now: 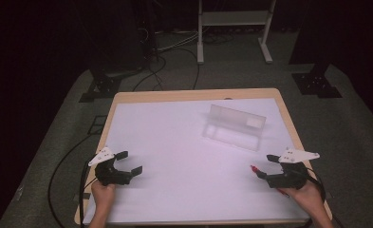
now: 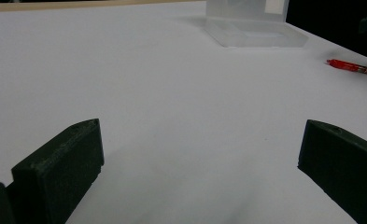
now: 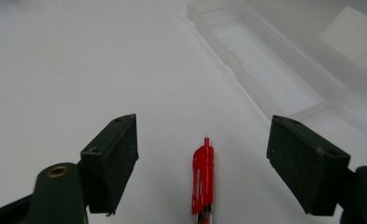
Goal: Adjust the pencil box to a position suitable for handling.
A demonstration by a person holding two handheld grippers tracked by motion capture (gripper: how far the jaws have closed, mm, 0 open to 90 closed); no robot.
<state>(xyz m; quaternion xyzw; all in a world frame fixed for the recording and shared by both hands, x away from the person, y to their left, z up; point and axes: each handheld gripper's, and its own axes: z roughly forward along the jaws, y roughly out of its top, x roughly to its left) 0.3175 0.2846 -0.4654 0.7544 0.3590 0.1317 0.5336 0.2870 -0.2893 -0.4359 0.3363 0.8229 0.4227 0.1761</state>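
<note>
A red pen lies on the white table sheet, its tip pointing away between the wide jaws of my right gripper, which stands open above it without touching. In the high view the right gripper hovers at the table's right front over the pen. My left gripper is open at the left front with nothing between its jaws. Its own view has the pen far off at the right. A clear plastic case with its lid raised stands open at mid-right of the table.
The white sheet covers a wooden table. Black cables trail off the left edge to the floor. A white frame stand and dark stands sit on the floor beyond the table.
</note>
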